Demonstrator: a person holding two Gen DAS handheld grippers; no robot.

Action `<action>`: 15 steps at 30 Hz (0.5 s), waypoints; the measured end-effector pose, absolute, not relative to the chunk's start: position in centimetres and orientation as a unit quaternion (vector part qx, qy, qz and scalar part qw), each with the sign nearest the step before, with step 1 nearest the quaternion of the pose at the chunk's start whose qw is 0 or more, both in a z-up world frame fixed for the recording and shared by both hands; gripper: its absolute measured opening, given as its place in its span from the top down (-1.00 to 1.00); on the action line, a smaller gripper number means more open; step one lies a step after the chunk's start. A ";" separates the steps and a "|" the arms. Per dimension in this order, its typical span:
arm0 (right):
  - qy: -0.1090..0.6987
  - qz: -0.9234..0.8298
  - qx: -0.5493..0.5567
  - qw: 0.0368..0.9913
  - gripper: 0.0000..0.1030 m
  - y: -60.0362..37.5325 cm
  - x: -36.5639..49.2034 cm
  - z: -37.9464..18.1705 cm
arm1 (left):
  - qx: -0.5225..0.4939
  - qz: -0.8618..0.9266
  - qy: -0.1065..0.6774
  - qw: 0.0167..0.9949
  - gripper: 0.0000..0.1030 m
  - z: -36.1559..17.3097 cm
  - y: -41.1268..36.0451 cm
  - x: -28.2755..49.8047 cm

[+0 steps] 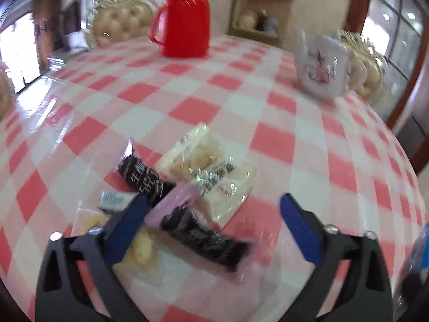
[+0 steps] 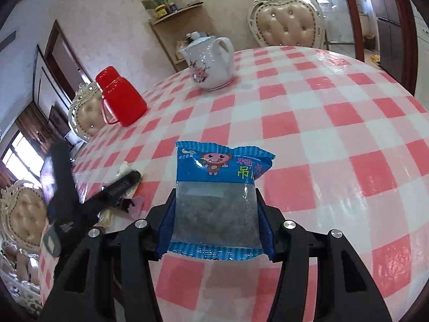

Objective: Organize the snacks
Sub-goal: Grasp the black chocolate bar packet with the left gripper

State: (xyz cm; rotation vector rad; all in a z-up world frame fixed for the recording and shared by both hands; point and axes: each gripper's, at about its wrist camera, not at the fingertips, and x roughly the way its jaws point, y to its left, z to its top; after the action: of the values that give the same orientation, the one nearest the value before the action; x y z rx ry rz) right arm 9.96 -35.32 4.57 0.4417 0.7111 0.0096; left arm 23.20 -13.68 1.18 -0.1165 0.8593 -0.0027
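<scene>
In the left wrist view a pile of snack packets lies on the checked table: two black-and-pink bars (image 1: 203, 236) (image 1: 142, 174), pale clear-wrapped biscuit packets (image 1: 209, 166) and a yellowish one (image 1: 139, 247). My left gripper (image 1: 214, 206) is open just above the pile, its left finger (image 1: 126, 228) over the packets. In the right wrist view my right gripper (image 2: 214, 209) is shut on a blue snack packet (image 2: 217, 187) with a cartoon face, held above the table. The left gripper (image 2: 67, 201) and the pile (image 2: 120, 185) show at the left there.
A red jug (image 1: 185, 18) stands at the table's far side, also in the right wrist view (image 2: 120, 96). A white flowered teapot (image 2: 209, 61) stands at the back, at the right in the left wrist view (image 1: 321, 64). Cream padded chairs (image 2: 287, 21) ring the table.
</scene>
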 end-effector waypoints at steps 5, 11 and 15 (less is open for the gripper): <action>0.343 0.008 0.215 0.914 -0.02 -35.2 9.8 4.7 | -0.019 -0.084 0.426 0.900 -0.09 0.9 -13.0 21.2; 0.340 0.008 0.233 0.911 -0.02 -35.7 9.6 4.7 | 0.048 -0.177 0.415 0.891 -0.05 1.2 -14.2 16.8; 0.343 0.011 0.236 0.909 -0.02 -35.8 9.5 4.8 | 0.056 -0.155 0.376 0.912 -0.85 2.5 -14.2 14.4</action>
State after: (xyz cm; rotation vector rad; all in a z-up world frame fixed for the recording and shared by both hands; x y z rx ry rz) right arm 9.55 -35.80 4.77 0.4861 0.7067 0.0231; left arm 14.40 -14.15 2.49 0.1146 0.7745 -0.3186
